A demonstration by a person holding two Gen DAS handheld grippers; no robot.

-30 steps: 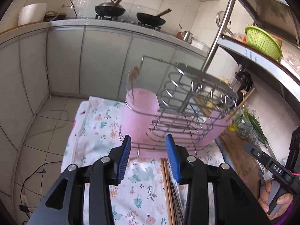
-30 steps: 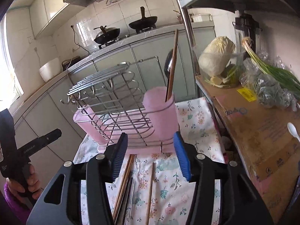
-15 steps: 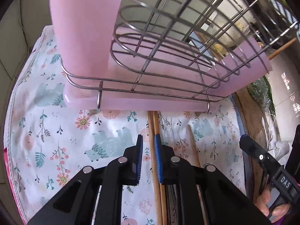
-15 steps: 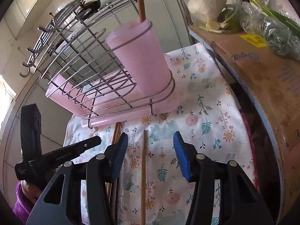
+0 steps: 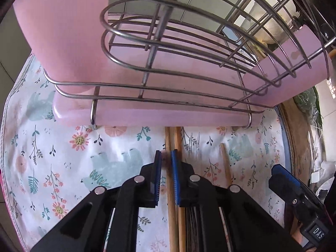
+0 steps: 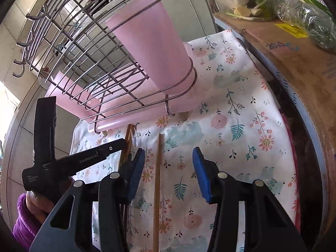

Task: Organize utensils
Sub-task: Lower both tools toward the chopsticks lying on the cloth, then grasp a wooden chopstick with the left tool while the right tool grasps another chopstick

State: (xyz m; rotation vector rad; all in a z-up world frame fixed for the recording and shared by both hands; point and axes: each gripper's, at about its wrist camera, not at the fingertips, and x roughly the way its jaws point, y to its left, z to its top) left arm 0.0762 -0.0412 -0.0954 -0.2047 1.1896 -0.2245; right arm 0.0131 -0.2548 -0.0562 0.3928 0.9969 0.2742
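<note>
The left gripper (image 5: 166, 157) has dropped low over the floral tablecloth (image 5: 63, 157) since a second ago, its blue pads narrowed from wide apart to clench one of the paired wooden chopsticks (image 5: 170, 180) lying just before the pink-trayed wire utensil rack (image 5: 189, 77). The right gripper (image 6: 169, 166), also lowered, stays spread wide, straddling a single wooden chopstick (image 6: 157, 178) on the cloth.
</note>
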